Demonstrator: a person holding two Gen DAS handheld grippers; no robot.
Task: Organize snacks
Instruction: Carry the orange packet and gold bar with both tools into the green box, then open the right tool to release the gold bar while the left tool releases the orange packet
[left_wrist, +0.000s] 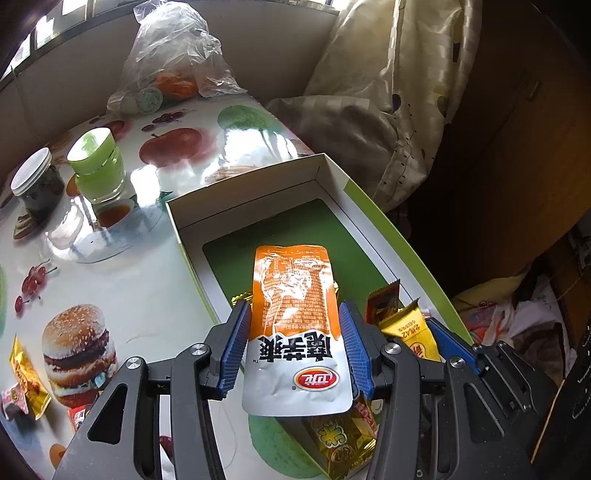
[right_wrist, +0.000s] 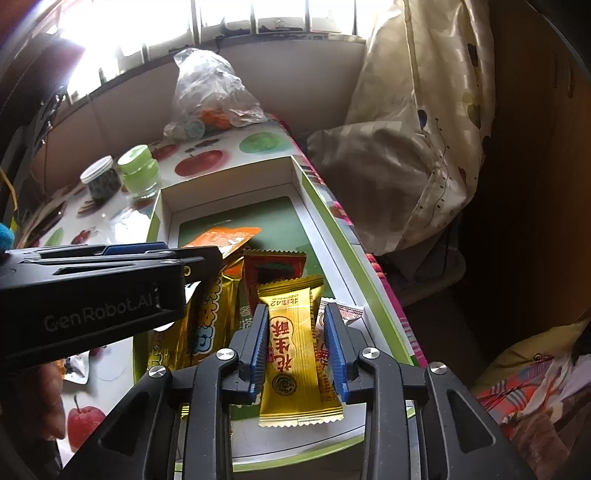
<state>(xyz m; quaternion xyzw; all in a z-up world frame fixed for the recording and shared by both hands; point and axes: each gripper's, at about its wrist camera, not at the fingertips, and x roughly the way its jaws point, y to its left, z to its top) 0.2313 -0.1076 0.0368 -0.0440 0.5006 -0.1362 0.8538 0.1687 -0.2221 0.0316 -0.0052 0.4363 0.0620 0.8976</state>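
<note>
A: Over the box (left_wrist: 334, 177), near end: left claw (left_wrist: 293, 343) clamped on an orange pouch (left_wrist: 295, 317), pads on both long edges. Held flat and tipped down, likely so it slides in lengthwise on the green floor.

B: Right claw (right_wrist: 297, 350)?

A: Straddles a gold bar (right_wrist: 295, 354) lying in the box's near right part. Jaws apart, a gap showing on each side of the wrapper; pads not pressing. Reads as a let-go, bar laid parallel to the others.

B: Others being?

A: A gold pack (right_wrist: 205, 325) and a red pack (right_wrist: 273, 269) side by side at the near end. Far half of the box bare, so room for the pouch.

B: Left on the bench (left_wrist: 140, 291)?

A: A few small packs (left_wrist: 26, 384) at its near left edge, well apart from the box. Two jars (left_wrist: 98, 162) farther back, out of the way.
</note>
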